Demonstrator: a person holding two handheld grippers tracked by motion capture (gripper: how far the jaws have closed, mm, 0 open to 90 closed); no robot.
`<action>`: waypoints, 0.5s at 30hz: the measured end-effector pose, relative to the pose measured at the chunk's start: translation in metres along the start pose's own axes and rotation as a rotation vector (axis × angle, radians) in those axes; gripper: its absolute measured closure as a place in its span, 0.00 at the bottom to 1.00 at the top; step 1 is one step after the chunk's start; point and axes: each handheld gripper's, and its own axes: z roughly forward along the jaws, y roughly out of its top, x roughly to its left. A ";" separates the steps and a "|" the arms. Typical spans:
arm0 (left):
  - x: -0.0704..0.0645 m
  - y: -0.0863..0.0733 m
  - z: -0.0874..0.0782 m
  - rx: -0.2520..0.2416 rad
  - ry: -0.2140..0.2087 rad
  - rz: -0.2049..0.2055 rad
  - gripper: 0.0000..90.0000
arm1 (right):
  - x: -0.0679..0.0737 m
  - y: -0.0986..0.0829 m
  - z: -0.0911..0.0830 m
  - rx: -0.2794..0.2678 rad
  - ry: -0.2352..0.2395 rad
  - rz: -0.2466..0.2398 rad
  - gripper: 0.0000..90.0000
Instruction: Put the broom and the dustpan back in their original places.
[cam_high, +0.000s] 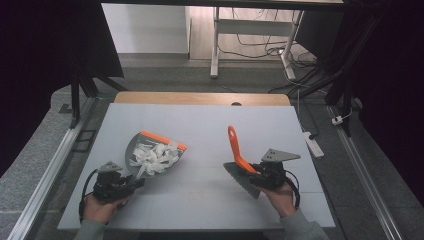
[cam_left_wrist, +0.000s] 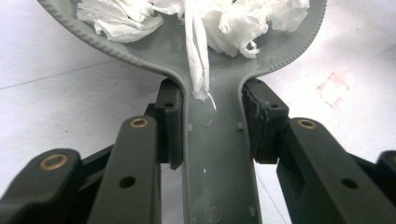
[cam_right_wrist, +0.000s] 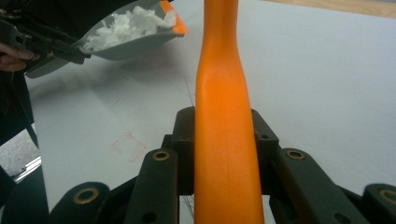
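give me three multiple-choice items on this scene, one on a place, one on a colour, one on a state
1. Where is the crumpled white tissue paper?
A. in the grey plastic dustpan
B. loose on the white table
C. on the floor

2. What colour is the brush handle?
A. blue
B. orange
C. green

3. How does the left gripper stand?
A. open and free
B. flat on the table
C. shut on the dustpan's handle

Answers: 1 A, the paper is heaped in the pan; 2 B, it shows orange between the right gripper jaws; 3 C, both pads press the grey handle.
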 end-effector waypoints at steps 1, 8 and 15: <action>0.001 0.000 0.000 -0.003 0.010 -0.008 0.68 | 0.001 0.000 0.001 0.004 0.002 -0.001 0.78; 0.005 0.002 0.001 -0.009 0.049 -0.053 0.68 | 0.000 -0.003 0.000 0.019 0.014 0.028 0.78; 0.010 0.008 0.008 -0.017 0.107 -0.110 0.68 | -0.007 -0.007 -0.007 0.022 0.017 0.073 0.78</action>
